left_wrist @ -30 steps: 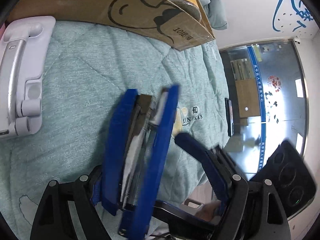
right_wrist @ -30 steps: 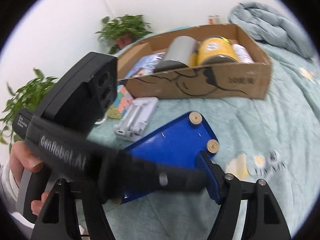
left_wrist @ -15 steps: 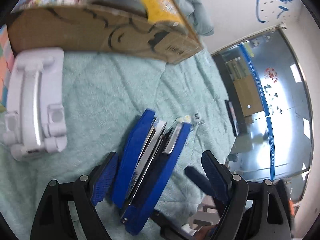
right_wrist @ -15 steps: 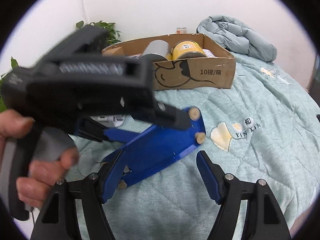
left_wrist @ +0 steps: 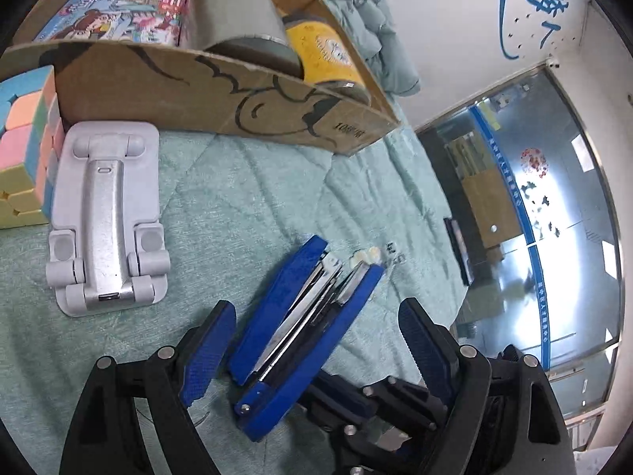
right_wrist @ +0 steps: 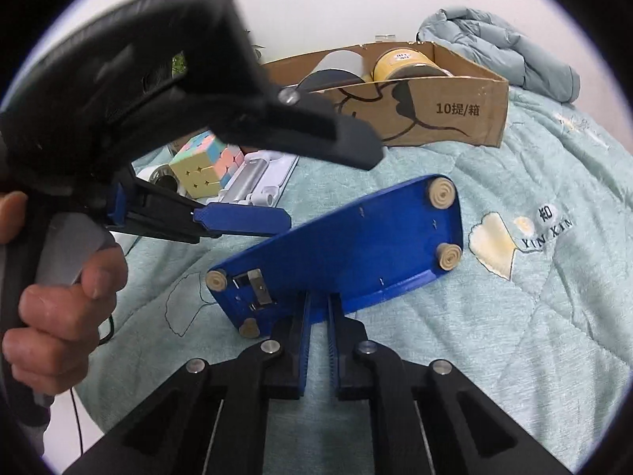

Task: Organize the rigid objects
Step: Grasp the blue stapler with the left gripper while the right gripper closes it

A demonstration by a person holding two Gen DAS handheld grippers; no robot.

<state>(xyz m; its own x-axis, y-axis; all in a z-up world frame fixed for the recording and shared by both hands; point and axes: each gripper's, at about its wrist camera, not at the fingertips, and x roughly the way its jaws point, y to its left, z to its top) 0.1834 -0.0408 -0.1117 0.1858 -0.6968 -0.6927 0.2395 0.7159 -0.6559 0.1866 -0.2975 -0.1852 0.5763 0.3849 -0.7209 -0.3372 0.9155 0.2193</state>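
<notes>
1. Plainly, found the blue stapler with round cork-coloured feet point(right_wrist: 348, 245) lying tilted on its side on the pale green quilted bedcover point(right_wrist: 514, 336), base plate turned toward the right wrist camera, outside the box and well apart from it.
2. Saw the right gripper point(right_wrist: 318, 301) with jaws just closed down to a narrow slit at the lower edge of that base plate. Could not tell of any real pinch on the rim, nor of anything between the pads.
3. Saw the left gripper point(left_wrist: 316, 308) spread wide, one finger on each side of the stapler: the left finger just beside the top arm, the right finger well apart, neither pressing, nothing held.
4. Counted as done, inside the brown cardboard box with black line drawings point(right_wrist: 455, 118): a grey cylinder on its side point(left_wrist: 237, 12), a yellow round tin point(left_wrist: 324, 51) next to it, and a colourful picture-printed flat pack point(left_wrist: 118, 12) at the far left end.
5. Counted as left, besides the stapler: a grey-and-silver folding phone stand point(left_wrist: 107, 213) flat on the bedcover just beside the box's front wall, and a pastel puzzle cube point(left_wrist: 23, 150) close against the stand's left side.
6. Judged the job about half through: three things boxed, at least three loose, and the stapler step only at the grasp, with the carry to the box not yet begun.
7. Noted farther out a crumpled pale blue padded jacket point(right_wrist: 506, 47) behind the box, no part of the sorting as far as could be judged.
</notes>
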